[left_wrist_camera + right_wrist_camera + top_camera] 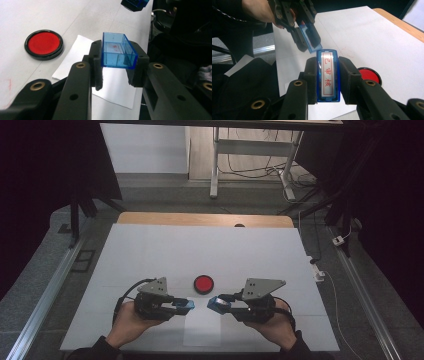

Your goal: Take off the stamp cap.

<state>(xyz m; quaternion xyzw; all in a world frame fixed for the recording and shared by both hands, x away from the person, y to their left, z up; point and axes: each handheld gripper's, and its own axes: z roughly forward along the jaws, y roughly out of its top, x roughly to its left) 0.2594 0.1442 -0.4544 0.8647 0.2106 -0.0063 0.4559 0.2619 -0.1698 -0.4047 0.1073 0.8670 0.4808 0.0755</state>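
My left gripper (186,306) is shut on a clear blue cap (117,51), an open-sided box that sits crosswise between the pads. My right gripper (216,304) is shut on a blue stamp (327,75) whose face, with red characters, is turned towards the camera. The two grippers point at each other above the table's near edge, a small gap apart, cap (184,306) facing stamp (217,303). A round red ink pad (203,283) in a black rim lies just beyond the gap. In the right gripper view the left gripper (308,41) with its cap hangs ahead of the stamp.
A small white paper sheet (202,330) lies under the grippers on the large white table cover (200,250). The wooden table edge (205,219) runs along the far side. A desk frame and cables (250,165) stand on the floor behind.
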